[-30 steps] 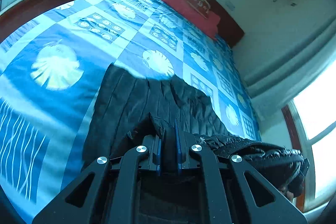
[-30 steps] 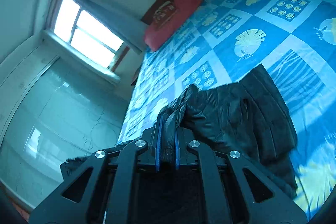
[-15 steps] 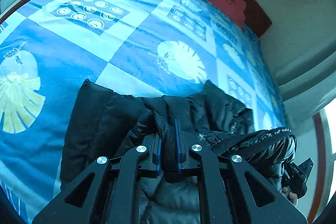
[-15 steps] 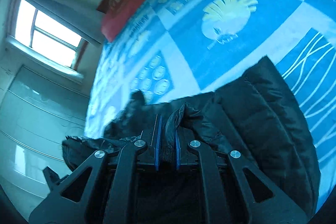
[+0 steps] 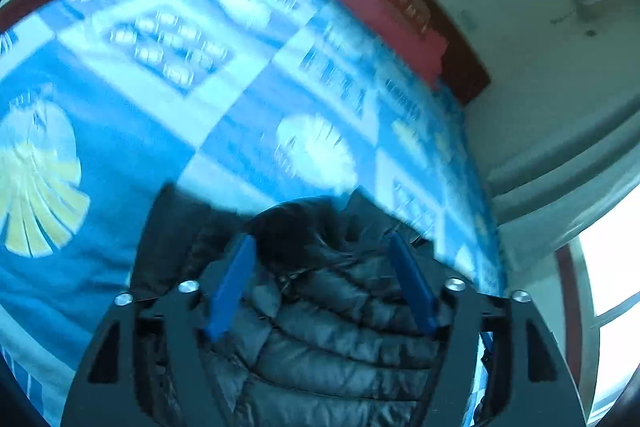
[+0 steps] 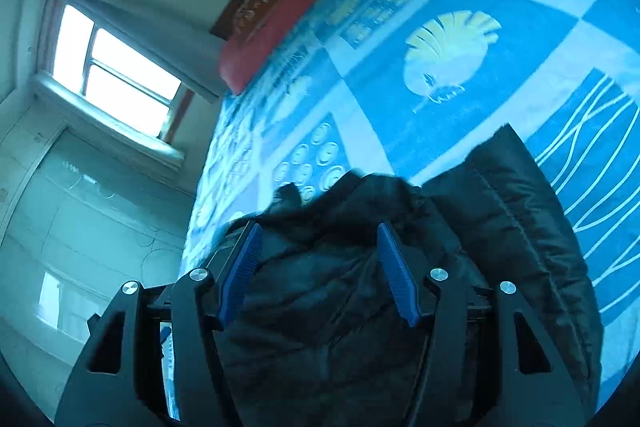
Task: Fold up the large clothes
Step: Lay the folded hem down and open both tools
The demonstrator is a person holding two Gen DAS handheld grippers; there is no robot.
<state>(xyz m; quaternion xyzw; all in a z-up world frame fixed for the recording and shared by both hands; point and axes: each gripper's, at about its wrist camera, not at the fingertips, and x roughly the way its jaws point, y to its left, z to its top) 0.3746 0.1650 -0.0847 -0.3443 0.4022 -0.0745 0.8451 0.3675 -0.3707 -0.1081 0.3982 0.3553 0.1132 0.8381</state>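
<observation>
Blue patterned bedspread [image 5: 168, 131] covers the bed, a red pillow [image 6: 272, 27] at its head. On it lies the black puffer jacket [image 5: 328, 327], bunched beneath and between both grippers; left gripper [image 5: 320, 247] and right gripper [image 6: 318, 235] jaws are opening, blue pads clear of the fabric
</observation>
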